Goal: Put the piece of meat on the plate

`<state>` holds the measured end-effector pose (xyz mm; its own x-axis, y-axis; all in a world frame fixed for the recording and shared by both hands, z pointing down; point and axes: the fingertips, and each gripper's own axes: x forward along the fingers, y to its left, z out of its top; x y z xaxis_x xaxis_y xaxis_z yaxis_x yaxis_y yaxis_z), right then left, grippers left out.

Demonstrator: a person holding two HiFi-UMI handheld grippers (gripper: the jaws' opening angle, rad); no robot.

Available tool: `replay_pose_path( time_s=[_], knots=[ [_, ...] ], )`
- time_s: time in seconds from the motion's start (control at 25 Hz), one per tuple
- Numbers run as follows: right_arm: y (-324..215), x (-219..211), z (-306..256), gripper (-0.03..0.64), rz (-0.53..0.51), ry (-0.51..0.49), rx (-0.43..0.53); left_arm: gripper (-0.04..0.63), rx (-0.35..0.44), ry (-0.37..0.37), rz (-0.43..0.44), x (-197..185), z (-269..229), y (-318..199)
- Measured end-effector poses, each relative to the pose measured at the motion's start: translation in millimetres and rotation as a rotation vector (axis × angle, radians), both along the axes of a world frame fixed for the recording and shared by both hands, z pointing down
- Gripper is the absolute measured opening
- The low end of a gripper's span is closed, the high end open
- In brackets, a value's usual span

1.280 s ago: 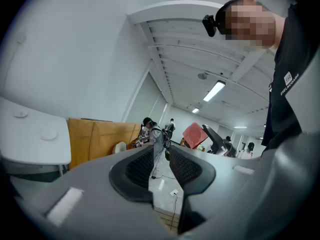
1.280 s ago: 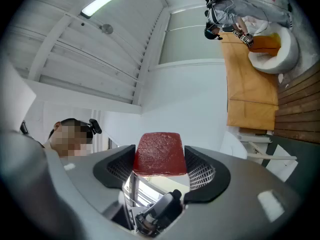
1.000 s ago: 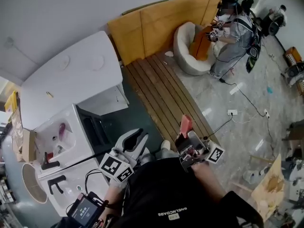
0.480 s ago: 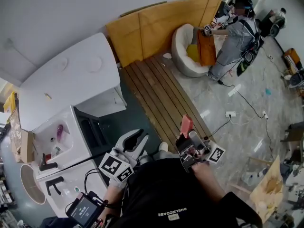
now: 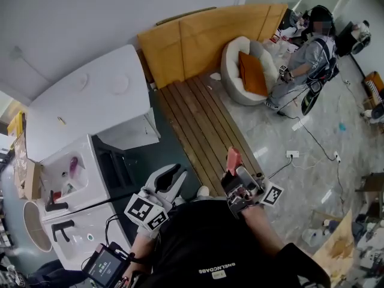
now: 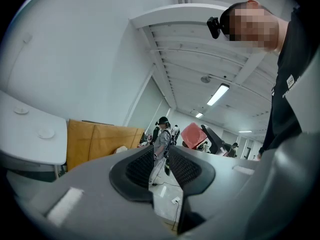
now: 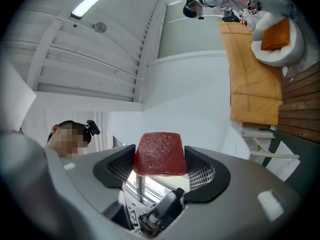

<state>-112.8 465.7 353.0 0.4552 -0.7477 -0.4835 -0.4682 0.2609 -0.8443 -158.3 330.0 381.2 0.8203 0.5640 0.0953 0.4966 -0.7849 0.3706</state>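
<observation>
The piece of meat (image 7: 159, 154) is a dark red block with a flat top. My right gripper (image 7: 159, 160) is shut on it, one pad against each side, and holds it tilted upward. In the head view the meat (image 5: 233, 158) sticks up from that gripper (image 5: 234, 168) in front of my body. It also shows in the left gripper view, where the meat (image 6: 192, 134) is at the right. My left gripper (image 5: 170, 177) is beside it to the left and points level. Its pads (image 6: 141, 167) stand a little apart with nothing between them. I can make out no plate.
A white counter with a sink (image 5: 72, 173) and a white tabletop (image 5: 90, 101) lie to the left. Ahead are a wooden slat floor (image 5: 204, 125), orange panels (image 5: 204, 35) and a round white chair (image 5: 234, 65) with an orange cushion (image 5: 252, 74). Another person (image 5: 306, 59) stands there. Cables (image 5: 293, 155) cross the floor.
The person at the back has left the orange cushion in the white chair and stepped to the right. Both my grippers keep the same pose, and the room has slid slightly in view.
</observation>
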Motion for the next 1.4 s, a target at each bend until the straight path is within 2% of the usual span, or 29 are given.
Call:
replay_pose_path(
  time_s=[0.24, 0.4, 0.8, 1.16, 1.4],
  knots=[
    [20, 12, 6, 0.308, -0.047, 0.001, -0.001, 0.103, 0.021, 0.012, -0.041, 8, 0, 21],
    [29, 14, 13, 0.308, -0.061, -0.002, -0.011, 0.103, 0.009, 0.015, -0.065, 12, 3, 27],
    [47, 25, 31, 0.308, -0.010, -0.013, -0.038, 0.100, 0.004, 0.018, -0.002, 33, 10, 40],
    [21, 47, 25, 0.308, 0.034, -0.027, -0.025, 0.101, -0.003, 0.009, 0.038, 63, 14, 13],
    [-10, 71, 25, 0.308, 0.051, -0.036, -0.015, 0.101, -0.007, -0.002, 0.047, 87, 15, -24]
  ],
)
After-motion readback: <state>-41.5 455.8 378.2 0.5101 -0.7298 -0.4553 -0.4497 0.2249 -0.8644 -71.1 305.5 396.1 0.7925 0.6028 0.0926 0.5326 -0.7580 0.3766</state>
